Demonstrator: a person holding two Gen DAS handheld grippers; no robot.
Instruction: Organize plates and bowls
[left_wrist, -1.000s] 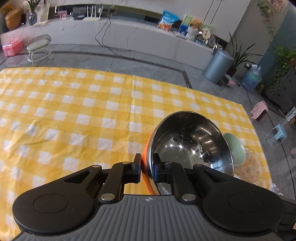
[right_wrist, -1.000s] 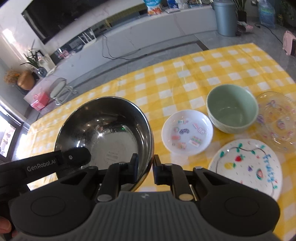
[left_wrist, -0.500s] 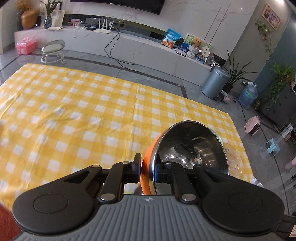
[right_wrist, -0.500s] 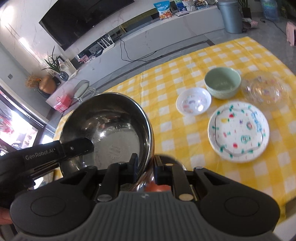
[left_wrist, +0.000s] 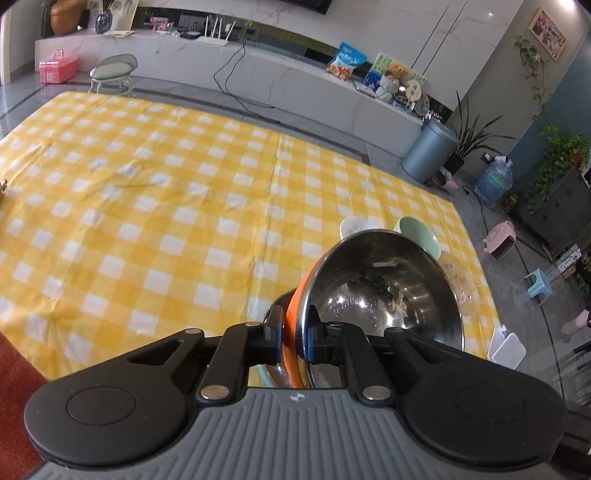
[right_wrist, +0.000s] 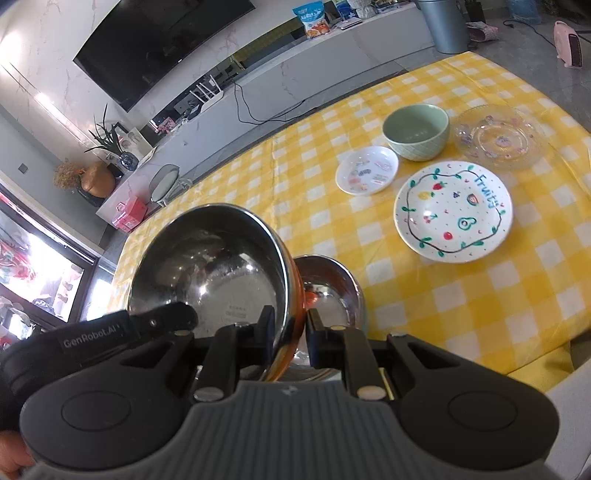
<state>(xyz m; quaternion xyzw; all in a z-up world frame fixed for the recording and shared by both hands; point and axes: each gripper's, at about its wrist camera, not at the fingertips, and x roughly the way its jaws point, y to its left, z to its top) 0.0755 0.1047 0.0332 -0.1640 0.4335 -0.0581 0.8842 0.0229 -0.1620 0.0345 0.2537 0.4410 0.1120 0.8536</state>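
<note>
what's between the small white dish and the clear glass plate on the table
The green bowl sits between the small white dish and the clear glass plate, in the right wrist view.

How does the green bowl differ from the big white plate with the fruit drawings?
The green ceramic bowl is deep, steep-walled and plain inside; the white fruit-pattern plate is shallow, wider and covered in drawings and blue lettering. The bowl sits farther back, the plate nearer the camera. Both rest upright and empty on the yellow checked tablecloth.
</note>
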